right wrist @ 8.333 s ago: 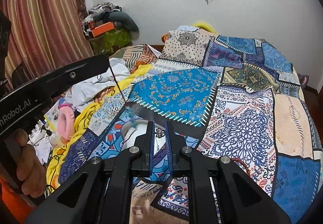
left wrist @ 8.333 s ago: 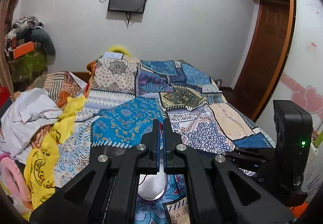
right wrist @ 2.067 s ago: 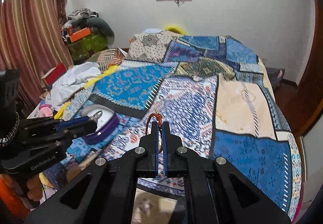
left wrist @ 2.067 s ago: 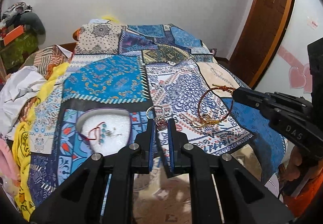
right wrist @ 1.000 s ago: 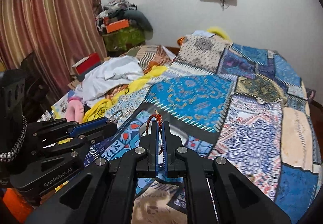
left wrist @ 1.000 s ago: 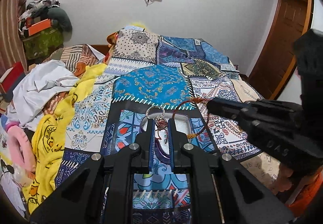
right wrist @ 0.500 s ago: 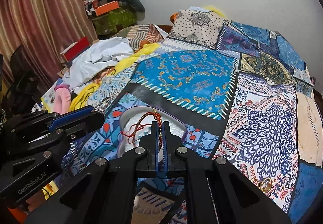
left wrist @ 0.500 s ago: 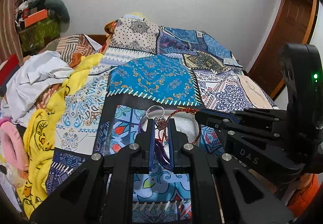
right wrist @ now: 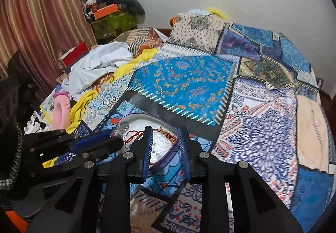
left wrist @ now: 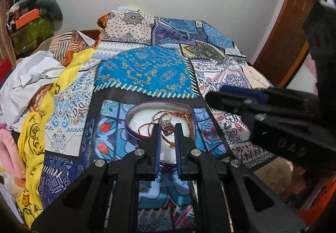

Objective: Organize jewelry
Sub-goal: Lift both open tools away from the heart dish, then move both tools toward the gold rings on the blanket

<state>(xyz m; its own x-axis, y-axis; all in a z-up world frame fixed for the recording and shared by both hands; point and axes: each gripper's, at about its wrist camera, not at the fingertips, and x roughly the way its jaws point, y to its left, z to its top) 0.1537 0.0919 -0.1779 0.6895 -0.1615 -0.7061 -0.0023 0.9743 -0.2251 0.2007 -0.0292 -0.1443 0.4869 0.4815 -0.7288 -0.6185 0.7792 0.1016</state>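
A purple-rimmed tray lined with white foam lies on the patchwork quilt. My left gripper hangs just over it, shut on a silver ring with a dark red stone pendant. A red-and-orange braided bracelet lies loose in the tray. In the right wrist view my right gripper stands over the same tray with its jaws opening. The bracelet lies on the foam between and below the fingers, and no pad presses on it. The left gripper comes in from the left with the silver ring at its tip.
White cloth, a yellow garment and a pink item are heaped along the bed's left side. A striped curtain hangs at the left, and a wooden door stands at the right. The quilt stretches away to the right of the tray.
The right jaws have parted and the bracelet has dropped from them onto the tray's foam. The left gripper has sunk closer to the tray, still holding the pendant ring.
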